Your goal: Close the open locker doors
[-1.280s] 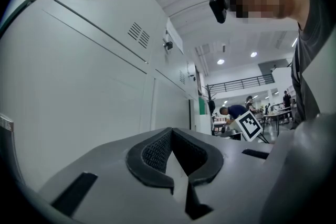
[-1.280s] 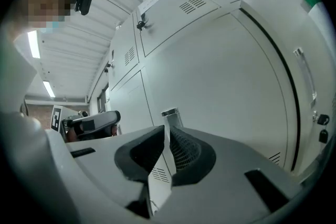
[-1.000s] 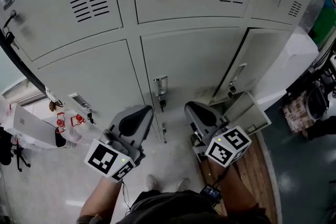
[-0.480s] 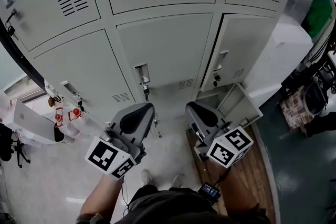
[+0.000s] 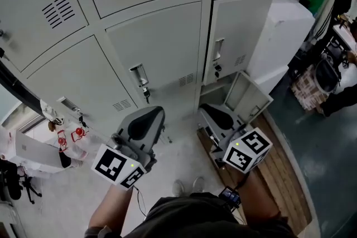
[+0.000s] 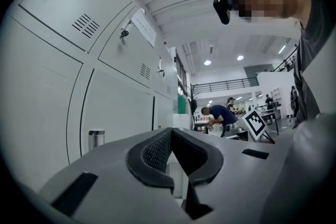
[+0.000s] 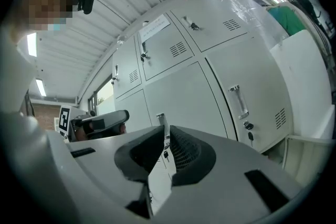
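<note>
The grey lockers (image 5: 150,42) fill the head view. A low door (image 5: 250,98) at the bottom right hangs wide open over the floor. The door above it (image 5: 237,36) stands slightly ajar, with a dark gap along its left edge. At far left the dark edge of another open door (image 5: 15,79) crosses the view, keys hanging from it. My left gripper (image 5: 149,118) and right gripper (image 5: 213,112) are held side by side in front of the bottom row, both shut and empty, touching no door. The right gripper view shows a handle (image 7: 237,102) and a key on the ajar door.
A white cabinet (image 5: 281,36) stands right of the lockers. A wooden pallet (image 5: 279,175) lies on the floor under my right arm. A white open door or panel with red items (image 5: 39,147) sits at lower left. People work at tables (image 6: 218,115) far behind.
The lockers have slid up and to the left in the head view, and more floor shows. Both grippers keep their pose and stay shut.
</note>
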A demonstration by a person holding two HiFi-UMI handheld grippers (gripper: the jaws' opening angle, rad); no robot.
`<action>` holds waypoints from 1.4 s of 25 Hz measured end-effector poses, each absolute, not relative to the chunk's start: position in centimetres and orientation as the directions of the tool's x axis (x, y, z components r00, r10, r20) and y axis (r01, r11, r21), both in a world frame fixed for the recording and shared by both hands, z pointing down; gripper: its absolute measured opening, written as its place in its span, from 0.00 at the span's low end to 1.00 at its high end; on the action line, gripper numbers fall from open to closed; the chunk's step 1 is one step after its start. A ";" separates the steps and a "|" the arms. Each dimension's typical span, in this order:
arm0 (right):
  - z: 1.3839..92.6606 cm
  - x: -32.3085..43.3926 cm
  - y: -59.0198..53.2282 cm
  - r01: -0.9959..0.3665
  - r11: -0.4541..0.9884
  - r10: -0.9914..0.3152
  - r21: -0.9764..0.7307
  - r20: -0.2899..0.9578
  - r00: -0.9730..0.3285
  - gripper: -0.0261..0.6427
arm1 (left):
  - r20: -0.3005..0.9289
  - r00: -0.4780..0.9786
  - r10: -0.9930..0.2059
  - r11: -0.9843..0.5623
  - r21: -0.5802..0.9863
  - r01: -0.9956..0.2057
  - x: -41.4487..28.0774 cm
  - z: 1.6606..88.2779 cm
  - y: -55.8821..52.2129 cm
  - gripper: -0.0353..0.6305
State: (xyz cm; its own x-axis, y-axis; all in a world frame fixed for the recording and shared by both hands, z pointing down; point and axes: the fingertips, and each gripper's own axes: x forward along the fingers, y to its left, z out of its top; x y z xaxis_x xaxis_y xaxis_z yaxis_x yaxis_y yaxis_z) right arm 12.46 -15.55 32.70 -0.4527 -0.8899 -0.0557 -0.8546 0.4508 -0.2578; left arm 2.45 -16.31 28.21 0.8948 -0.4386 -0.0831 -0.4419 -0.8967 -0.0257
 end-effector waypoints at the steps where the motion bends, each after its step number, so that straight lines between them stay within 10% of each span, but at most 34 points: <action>1: 32.6 12.4 -15.3 -0.863 0.436 -0.898 -0.256 -0.053 -0.437 0.09 | -0.082 0.903 -0.422 -0.905 -0.023 -0.425 2.4 28.3 -16.2 0.07; 17: 34.8 17.3 -9.6 -0.958 0.146 -0.988 -0.249 0.004 -0.152 0.09 | -0.026 0.991 -0.133 -0.991 0.037 -0.132 7.5 33.4 -13.1 0.07; 35: 42.5 39.3 -10.7 -0.931 0.027 -0.994 -0.363 0.089 -0.063 0.09 | 0.079 0.994 -0.081 -0.992 0.087 -0.088 27.3 39.7 -15.3 0.07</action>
State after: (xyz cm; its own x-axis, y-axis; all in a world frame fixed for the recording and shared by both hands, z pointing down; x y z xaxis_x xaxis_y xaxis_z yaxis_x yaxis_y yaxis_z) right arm 39.28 -10.71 42.50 -0.0629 -0.9941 0.0887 -0.9313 0.0265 -0.3634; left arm 27.31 -15.34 39.74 0.9936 -0.0811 0.0790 -0.0879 -0.9924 0.0865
